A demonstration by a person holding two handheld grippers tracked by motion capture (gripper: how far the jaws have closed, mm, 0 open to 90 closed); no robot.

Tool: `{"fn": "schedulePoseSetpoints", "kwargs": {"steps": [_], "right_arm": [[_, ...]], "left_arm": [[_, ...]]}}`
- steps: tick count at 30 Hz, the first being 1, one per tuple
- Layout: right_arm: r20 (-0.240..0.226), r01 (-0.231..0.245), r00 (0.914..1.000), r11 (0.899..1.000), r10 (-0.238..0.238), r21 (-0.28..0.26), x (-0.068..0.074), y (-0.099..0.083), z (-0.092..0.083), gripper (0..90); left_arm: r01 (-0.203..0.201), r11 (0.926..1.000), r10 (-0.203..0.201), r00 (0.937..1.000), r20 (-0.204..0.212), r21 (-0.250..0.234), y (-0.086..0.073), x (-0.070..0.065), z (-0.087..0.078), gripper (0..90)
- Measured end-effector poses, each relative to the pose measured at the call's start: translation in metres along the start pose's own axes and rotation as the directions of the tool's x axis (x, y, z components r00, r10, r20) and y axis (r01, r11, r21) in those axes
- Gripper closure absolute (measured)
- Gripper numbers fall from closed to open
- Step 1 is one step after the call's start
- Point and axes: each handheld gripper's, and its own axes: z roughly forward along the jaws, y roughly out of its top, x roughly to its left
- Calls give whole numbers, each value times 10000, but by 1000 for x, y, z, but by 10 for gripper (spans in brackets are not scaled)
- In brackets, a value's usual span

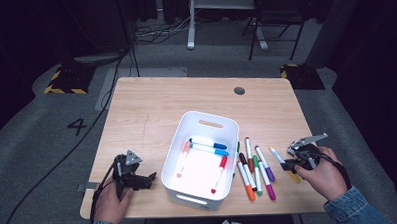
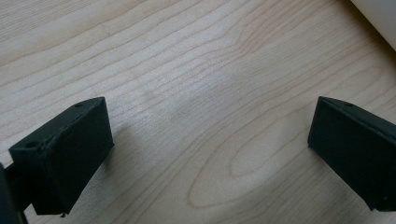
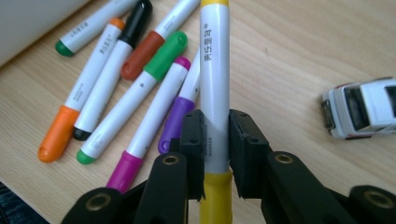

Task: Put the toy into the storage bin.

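Your right gripper (image 3: 215,154) clamps the yellow-capped white marker pen (image 3: 214,84) just right of the loose markers (image 1: 256,170) beside the white plastic bin (image 1: 200,159). Left of that bin, your left gripper (image 1: 139,180) rests with jaws apart over bare wood.

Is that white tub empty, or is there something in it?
Not empty. The white tub holds four markers lying on its floor.

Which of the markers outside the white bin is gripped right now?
The yellow-capped marker: the right gripper is shut on its white barrel. The orange, green, magenta and purple ones lie loose on the table beside the white bin.
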Motion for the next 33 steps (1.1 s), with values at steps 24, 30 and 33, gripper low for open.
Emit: {"fn": "schedulePoseSetpoints", "kwargs": {"steps": [24, 30, 33], "right_arm": [[-873, 1651, 9802, 9768, -1779, -1364, 42, 63, -45, 770], [-961, 2091, 9698, 9669, -2242, -1462, 52, 81, -50, 770], [-1009, 2278, 9642, 9610, -2451, -1568, 56, 90, -51, 770]], "left_arm": [[84, 10000, -84, 9999, 96, 34, -1, -1, 0, 1], [116, 9999, -116, 9999, 75, 30, -1, -1, 0, 1], [55, 10000, -55, 9999, 116, 46, -1, 0, 0, 0]]}}
